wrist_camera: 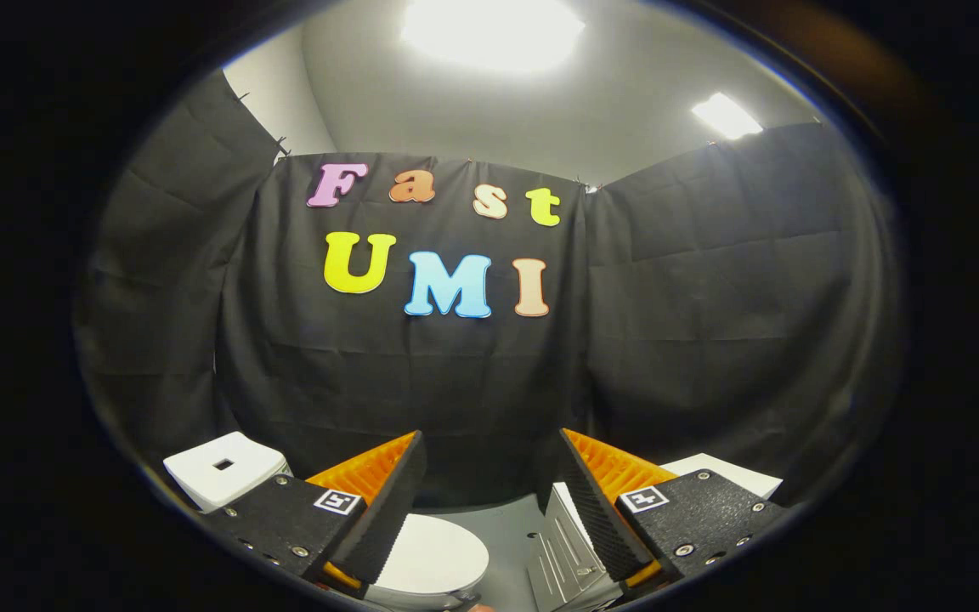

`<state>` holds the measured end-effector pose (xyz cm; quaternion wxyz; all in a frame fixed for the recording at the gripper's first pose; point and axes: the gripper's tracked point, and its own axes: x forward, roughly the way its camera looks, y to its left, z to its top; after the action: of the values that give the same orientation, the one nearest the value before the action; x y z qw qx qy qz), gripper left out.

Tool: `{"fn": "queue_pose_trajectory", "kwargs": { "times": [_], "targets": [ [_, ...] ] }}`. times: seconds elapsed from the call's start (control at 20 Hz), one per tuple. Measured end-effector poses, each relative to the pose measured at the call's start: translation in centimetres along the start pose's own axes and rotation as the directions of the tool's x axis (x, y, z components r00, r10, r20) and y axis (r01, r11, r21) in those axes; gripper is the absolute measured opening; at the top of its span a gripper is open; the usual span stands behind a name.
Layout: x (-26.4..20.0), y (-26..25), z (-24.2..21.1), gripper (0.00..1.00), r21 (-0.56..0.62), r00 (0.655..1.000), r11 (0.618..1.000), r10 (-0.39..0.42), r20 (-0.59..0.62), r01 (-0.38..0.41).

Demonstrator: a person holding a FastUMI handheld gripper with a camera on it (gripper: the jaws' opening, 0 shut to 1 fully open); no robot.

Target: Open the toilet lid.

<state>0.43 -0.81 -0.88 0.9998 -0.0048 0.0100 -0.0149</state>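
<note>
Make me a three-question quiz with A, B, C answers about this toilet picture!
1. Where is the toilet lid?
A. Below and between the jaws
B. Hanging on the black cloth
C. On the ceiling

2. How many ceiling lights are glowing?
A. None
B. Two
C. Five

3. How is the gripper?
A. Shut on the lid
B. Open, holding nothing
C. Shut on the tank

Answers:
1 A: the white lid lies low beyond the jaws, nearer the left one.
2 B: one big light and one smaller light shine overhead.
3 B: the jaws stand wide apart with only air between them.
</note>
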Motion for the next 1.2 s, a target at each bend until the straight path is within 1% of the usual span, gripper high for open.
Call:
{"fn": "queue_pose_trajectory", "kwargs": {
  "times": [0.7,1.2],
  "targets": [
    [0.1,-1.6,-1.0,0.94,-0.006,0.999,0.999,-0.040,-0.021,0.040],
    [0.0,-2.0,-0.9,0.94,0.018,0.999,0.999,-0.041,-0.013,0.041]
  ]
}}
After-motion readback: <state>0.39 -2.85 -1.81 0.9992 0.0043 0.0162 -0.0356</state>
